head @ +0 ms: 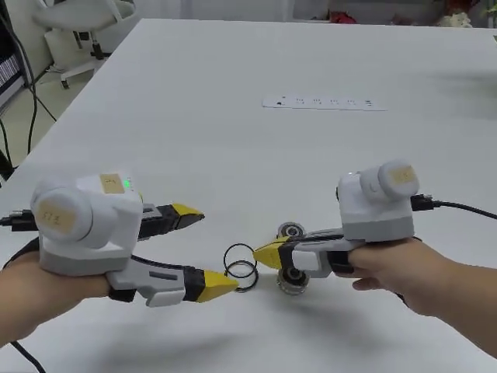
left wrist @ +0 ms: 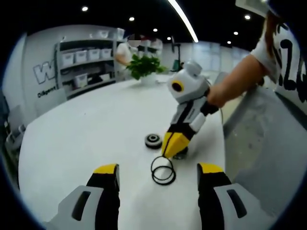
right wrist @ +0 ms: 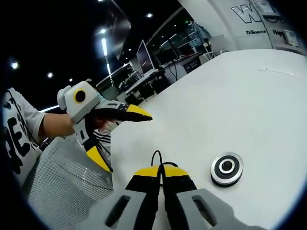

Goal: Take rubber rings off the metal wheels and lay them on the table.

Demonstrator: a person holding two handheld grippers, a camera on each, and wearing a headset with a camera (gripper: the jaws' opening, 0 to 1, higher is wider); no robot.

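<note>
on the table — left gripper jaws apart | right gripper pinching rubber ring

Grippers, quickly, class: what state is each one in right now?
Left gripper: open, holding nothing.
Right gripper: shut, pinching a rubber ring at its tips.

My left gripper and right gripper share white-grey housings, tan labels, black yellow-tipped jaws and trailing black cables, a green light on the left one, and my shirt is white with black print.
</note>
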